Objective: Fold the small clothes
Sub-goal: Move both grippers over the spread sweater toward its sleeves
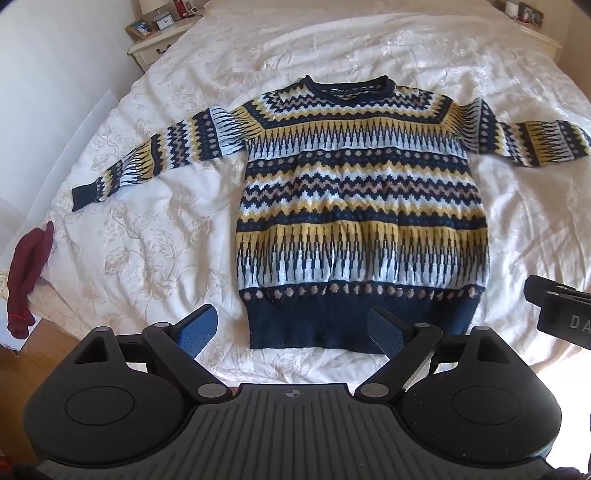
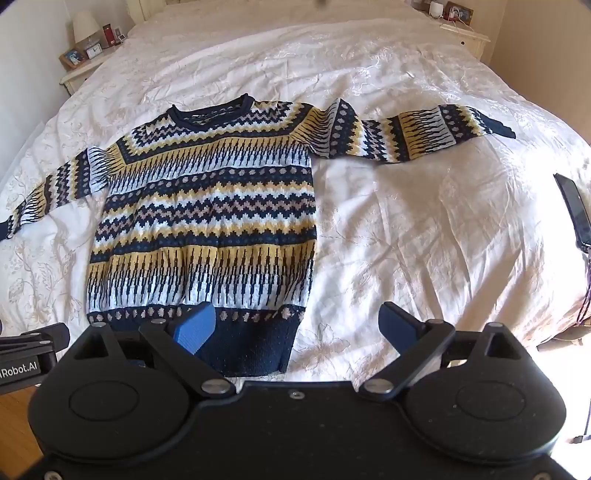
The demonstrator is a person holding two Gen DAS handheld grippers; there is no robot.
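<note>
The sweater lay flat mid-bed, hem at 6 o'clock. Both tongs, left and right, hovered spread, empty. Pinching bedding along with the thick knit could drag the fold askew.

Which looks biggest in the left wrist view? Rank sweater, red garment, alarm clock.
1. Sweater, spread flat on the bed.
2. Red garment, at the bed's edge.
3. Alarm clock, smallest, though its distance makes it look smaller.
</note>
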